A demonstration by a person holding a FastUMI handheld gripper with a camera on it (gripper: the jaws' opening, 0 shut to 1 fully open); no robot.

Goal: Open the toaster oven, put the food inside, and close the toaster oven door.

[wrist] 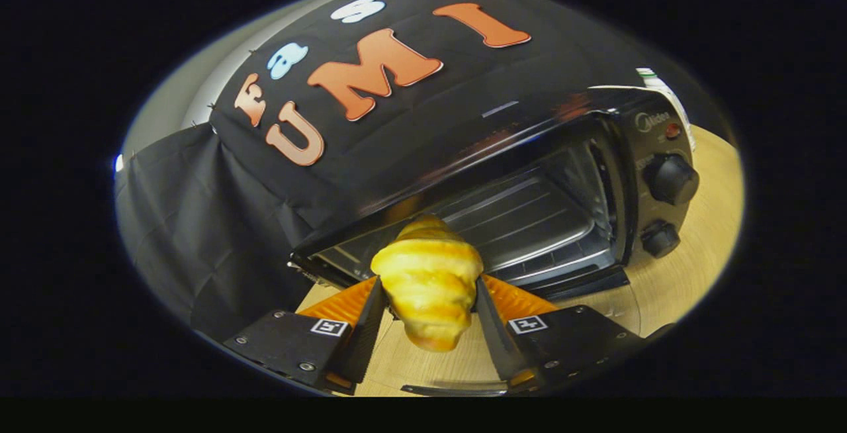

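Observation:
A golden croissant [429, 281] is clamped between my two fingers, so my gripper [429, 297] is shut on it and holds it above the wooden table [695, 267]. Just beyond the croissant stands a black toaster oven [529, 175] with its door [344, 257] dropped open toward me. Its wire rack [523, 221] and metal interior show through the opening. The croissant's far tip overlaps the lower edge of the opening. Two black knobs [669, 179] sit on the oven's right panel.
Black cloth wall [218, 208] hangs behind and to the left of the oven. Light wooden table surface extends to the right of the oven and under my fingers. A white object [652, 79] peeks from behind the oven's top right corner.

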